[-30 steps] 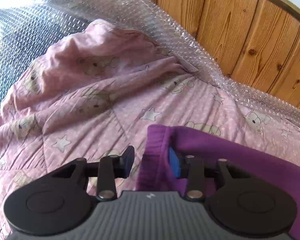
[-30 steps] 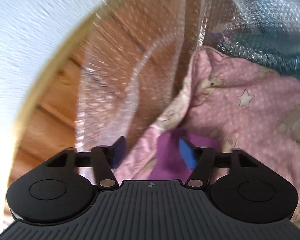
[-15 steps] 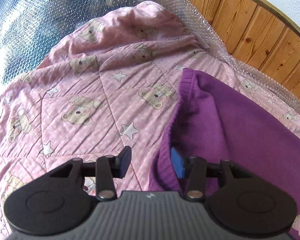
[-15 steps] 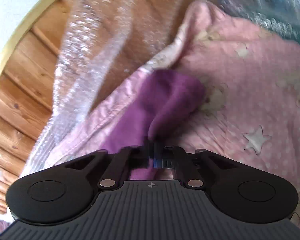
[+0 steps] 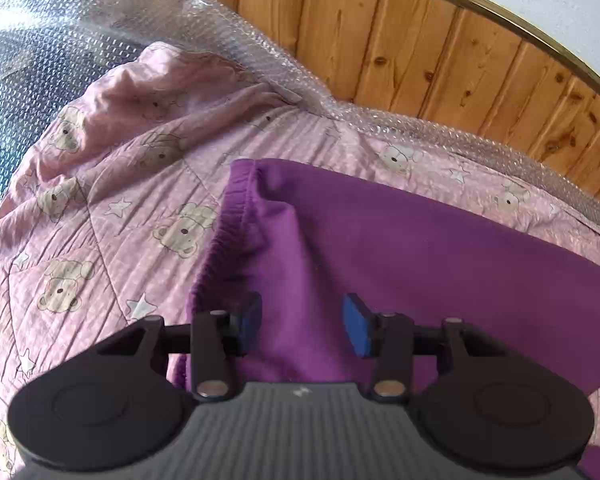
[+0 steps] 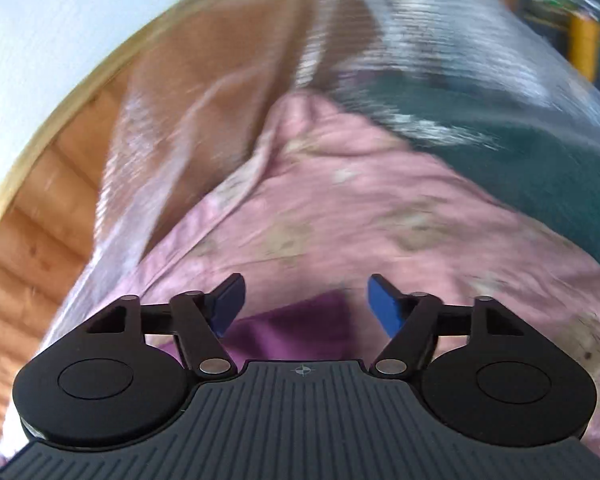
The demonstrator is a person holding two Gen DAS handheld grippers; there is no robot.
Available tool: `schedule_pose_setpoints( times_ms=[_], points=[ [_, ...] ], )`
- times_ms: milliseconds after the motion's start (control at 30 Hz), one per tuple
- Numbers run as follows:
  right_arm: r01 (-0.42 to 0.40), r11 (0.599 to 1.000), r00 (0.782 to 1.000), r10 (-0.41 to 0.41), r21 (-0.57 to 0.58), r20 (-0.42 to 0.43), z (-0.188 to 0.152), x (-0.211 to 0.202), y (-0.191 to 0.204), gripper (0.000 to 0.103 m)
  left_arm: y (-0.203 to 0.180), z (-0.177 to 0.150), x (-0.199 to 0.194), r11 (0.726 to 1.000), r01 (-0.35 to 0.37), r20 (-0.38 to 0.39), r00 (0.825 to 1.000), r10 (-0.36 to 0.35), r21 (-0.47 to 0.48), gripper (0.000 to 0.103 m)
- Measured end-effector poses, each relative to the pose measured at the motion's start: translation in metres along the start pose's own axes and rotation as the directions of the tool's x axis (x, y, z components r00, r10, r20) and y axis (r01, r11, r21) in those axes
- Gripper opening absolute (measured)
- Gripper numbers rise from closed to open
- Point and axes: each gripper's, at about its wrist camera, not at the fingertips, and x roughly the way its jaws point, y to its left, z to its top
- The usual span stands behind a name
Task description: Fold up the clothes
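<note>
A purple garment (image 5: 400,248) with an elastic waistband (image 5: 228,224) lies spread on a pink bear-print quilt (image 5: 112,208). My left gripper (image 5: 302,326) is open just above the garment near its waistband edge, with purple fabric showing between the blue pads. My right gripper (image 6: 304,306) is open and empty, with a corner of the purple garment (image 6: 296,328) below it on the quilt (image 6: 360,220). The right wrist view is motion-blurred.
Bubble wrap (image 5: 228,28) covers the bed's far edge and a dark area at left. A wooden panel wall (image 5: 440,52) with a gold rim runs behind. In the right wrist view the wood wall (image 6: 56,216) is at left and a dark green surface (image 6: 520,160) at right.
My right gripper was shut on the purple garment half a second ago; it has let go, opened and swung. My left gripper has shifted right over the garment and opened wider.
</note>
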Motion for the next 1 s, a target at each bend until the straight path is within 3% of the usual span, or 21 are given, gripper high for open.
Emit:
schedule_pose_setpoints(
  times_ms=[100, 200, 233, 267, 333, 400, 467, 533, 600, 633, 667, 700, 733, 767, 800, 867, 933, 1000],
  points=[
    [-0.074, 0.996, 0.994, 0.070, -0.051, -0.079, -0.015, 0.020, -0.016, 0.074, -0.009, -0.004, 0.005, 1.000, -0.001, -0.027, 1.000, 0.002, 0.007, 0.045],
    [-0.144, 0.986, 0.985, 0.135, -0.088, -0.104, -0.031, 0.026, -0.014, 0.077, -0.020, -0.009, 0.003, 1.000, 0.012, -0.038, 0.999, -0.011, 0.018, 0.045],
    [-0.170, 0.981, 0.980, 0.159, -0.091, -0.121, -0.037, 0.031, -0.011, 0.066, -0.025, -0.010, 0.003, 0.999, 0.014, -0.043, 0.999, -0.012, 0.034, 0.045],
    [-0.199, 0.975, 0.972, 0.182, -0.101, -0.151, -0.040, 0.036, -0.010, 0.008, -0.030, -0.011, 0.002, 0.999, 0.014, -0.046, 0.999, -0.012, 0.050, 0.045],
    [-0.197, 0.964, 0.975, 0.174, -0.180, -0.135, -0.035, 0.025, 0.006, 0.000, -0.037, -0.010, -0.002, 0.997, 0.015, -0.037, 0.999, -0.013, 0.074, 0.045],
    [-0.198, 0.943, 0.980, 0.197, -0.267, -0.032, -0.013, -0.005, 0.019, 0.000, -0.036, -0.008, -0.008, 0.997, 0.028, -0.031, 0.999, -0.025, 0.072, 0.045],
    [-0.224, 0.892, 0.966, 0.255, -0.393, 0.029, 0.012, -0.037, 0.027, 0.000, -0.031, -0.009, -0.011, 0.997, 0.026, -0.037, 0.999, -0.024, 0.066, 0.045],
    [-0.255, 0.791, 0.962, 0.266, -0.556, -0.063, 0.026, -0.045, 0.033, 0.000, -0.024, -0.012, -0.009, 0.999, 0.017, -0.059, 0.998, -0.014, 0.051, 0.045],
    [-0.197, 0.716, 0.978, 0.099, -0.670, -0.182, 0.019, -0.018, 0.024, 0.004, -0.018, -0.019, -0.005, 0.999, 0.012, -0.087, 0.996, -0.008, 0.041, 0.045],
    [-0.164, 0.675, 0.973, -0.009, -0.719, -0.230, 0.014, -0.001, 0.017, 0.014, -0.016, -0.023, -0.004, 0.999, 0.011, -0.101, 0.995, -0.007, 0.040, 0.045],
    [-0.136, 0.655, 0.954, -0.115, -0.743, -0.276, 0.006, 0.018, 0.006, 0.030, -0.014, -0.026, -0.003, 0.999, 0.010, -0.114, 0.993, -0.006, 0.039, 0.045],
    [-0.133, 0.663, 0.924, -0.187, -0.737, -0.334, -0.001, 0.032, -0.007, 0.032, -0.012, -0.031, -0.004, 0.999, 0.006, -0.118, 0.993, 0.000, 0.046, 0.045],
    [-0.136, 0.679, 0.906, -0.209, -0.721, -0.368, -0.006, 0.036, -0.016, 0.030, -0.011, -0.035, -0.005, 0.999, 0.002, -0.122, 0.993, 0.005, 0.052, 0.045],
    [-0.138, 0.713, 0.915, -0.174, -0.687, -0.365, -0.006, 0.032, -0.021, 0.030, -0.009, -0.038, -0.007, 0.999, 0.000, -0.127, 0.992, 0.006, 0.053, 0.046],
    [-0.163, 0.778, 0.929, -0.086, -0.607, -0.359, 0.000, 0.024, -0.027, 0.031, -0.007, -0.042, -0.008, 0.999, -0.002, -0.133, 0.991, 0.009, 0.054, 0.046],
    [-0.248, 0.888, 0.939, 0.123, -0.386, -0.320, 0.014, 0.010, -0.039, 0.056, -0.005, -0.046, -0.009, 0.998, -0.014, -0.144, 0.989, 0.022, 0.054, 0.046],
    [-0.270, 0.930, 0.943, 0.204, -0.249, -0.263, 0.025, 0.015, -0.043, 0.062, -0.005, -0.046, -0.009, 0.998, -0.021, -0.148, 0.989, 0.029, 0.055, 0.046],
    [-0.262, 0.950, 0.947, 0.219, -0.172, -0.235, 0.032, 0.028, -0.042, 0.062, -0.010, -0.044, -0.010, 0.998, -0.011, -0.148, 0.989, 0.019, 0.055, 0.047]
  ],
)
